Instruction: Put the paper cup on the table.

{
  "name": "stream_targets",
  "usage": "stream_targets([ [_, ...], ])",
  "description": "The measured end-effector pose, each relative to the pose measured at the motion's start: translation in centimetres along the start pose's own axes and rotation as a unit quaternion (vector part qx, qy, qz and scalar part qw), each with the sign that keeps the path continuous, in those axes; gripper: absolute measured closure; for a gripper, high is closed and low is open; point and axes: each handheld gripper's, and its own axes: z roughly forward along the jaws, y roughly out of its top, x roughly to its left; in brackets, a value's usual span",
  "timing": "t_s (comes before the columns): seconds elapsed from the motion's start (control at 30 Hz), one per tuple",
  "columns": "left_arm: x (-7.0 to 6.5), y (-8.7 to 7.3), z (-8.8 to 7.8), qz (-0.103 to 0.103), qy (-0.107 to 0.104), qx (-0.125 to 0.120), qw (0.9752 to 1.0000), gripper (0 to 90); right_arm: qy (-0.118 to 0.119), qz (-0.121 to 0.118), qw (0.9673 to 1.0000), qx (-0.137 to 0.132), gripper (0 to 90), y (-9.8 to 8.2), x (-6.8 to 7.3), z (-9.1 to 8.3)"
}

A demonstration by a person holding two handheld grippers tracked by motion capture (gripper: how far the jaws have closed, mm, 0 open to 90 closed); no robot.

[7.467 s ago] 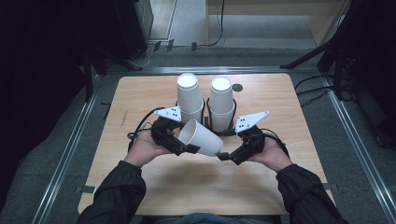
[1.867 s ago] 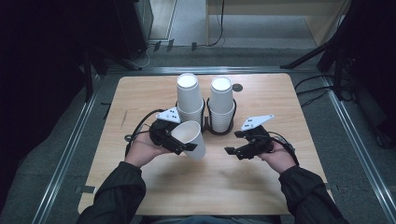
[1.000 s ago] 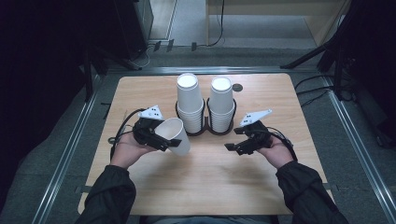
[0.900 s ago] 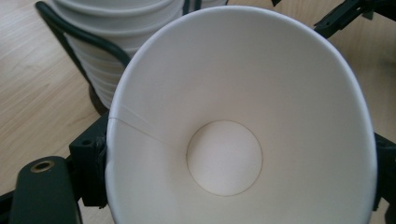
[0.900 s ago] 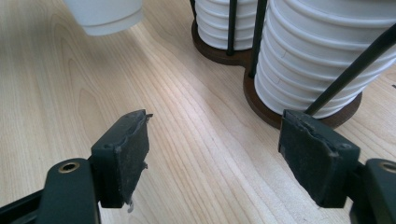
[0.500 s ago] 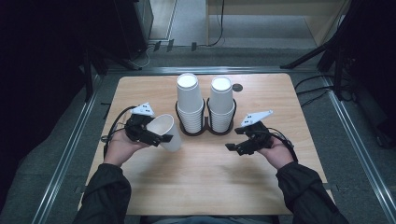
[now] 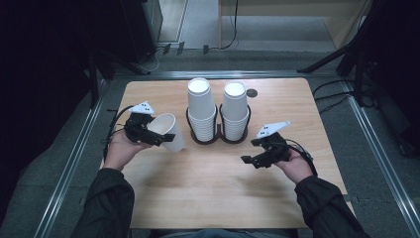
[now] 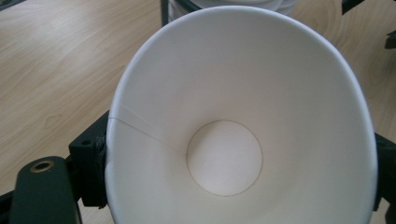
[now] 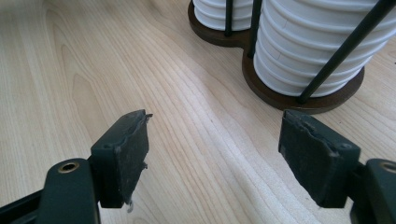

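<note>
Left claw (image 7: 159, 138) clamps a single paper cup (image 7: 167, 130), now carried out to 9 o'clock of the cup stacks (image 7: 218, 111), clear of the holder, mouth tilted up. Right claw (image 9: 215, 158) empty, jaws half apart above the surface (image 7: 213, 193); cup likely ready to set down

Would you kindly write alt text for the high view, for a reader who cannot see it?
A person's left gripper holds a white paper cup on a wooden table, left of two cup stacks in a holder; the right gripper is open and holds nothing.
</note>
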Motion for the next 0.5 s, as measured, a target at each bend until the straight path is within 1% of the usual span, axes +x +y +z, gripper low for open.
stream_targets([
  [0.07, 0.5, -0.1, -0.2, -0.007, 0.001, -0.003, 1.0, 13.0, 0.0, 0.001, 1.0, -0.001, 24.4, -0.1, 0.0, 0.0],
  [0.13, 0.9, -0.1, -0.2, -0.013, 0.011, -0.001, 0.9998, 13.0, 0.001, 0.003, 1.0, -0.001, 24.4, -0.1, -0.1, 0.0],
  [0.2, 1.1, -0.1, -0.3, -0.015, 0.024, 0.0, 0.9996, 13.0, 0.0, 0.004, 1.0, 0.0, 24.4, -0.2, -0.1, 0.0],
  [0.33, 2.0, -0.2, -0.8, -0.022, 0.038, 0.001, 0.999, 13.0, 0.001, 0.006, 1.0, 0.002, 24.4, -0.3, 0.1, 0.0],
  [0.37, 2.3, -0.2, -0.9, -0.029, 0.041, 0.0, 0.9988, 13.0, 0.0, 0.004, 1.0, 0.003, 24.4, -0.3, 0.2, 0.1],
  [0.43, 2.9, -0.5, -1.2, -0.034, 0.05, 0.0, 0.9982, 13.0, 0.002, -0.001, 1.0, 0.006, 24.4, -0.4, 0.3, 0.2],
  [0.5, 3.5, -0.7, -1.5, -0.045, 0.06, -0.007, 0.9972, 12.9, -0.002, -0.002, 1.0, 0.002, 24.3, -0.4, 0.3, 0.1],
])
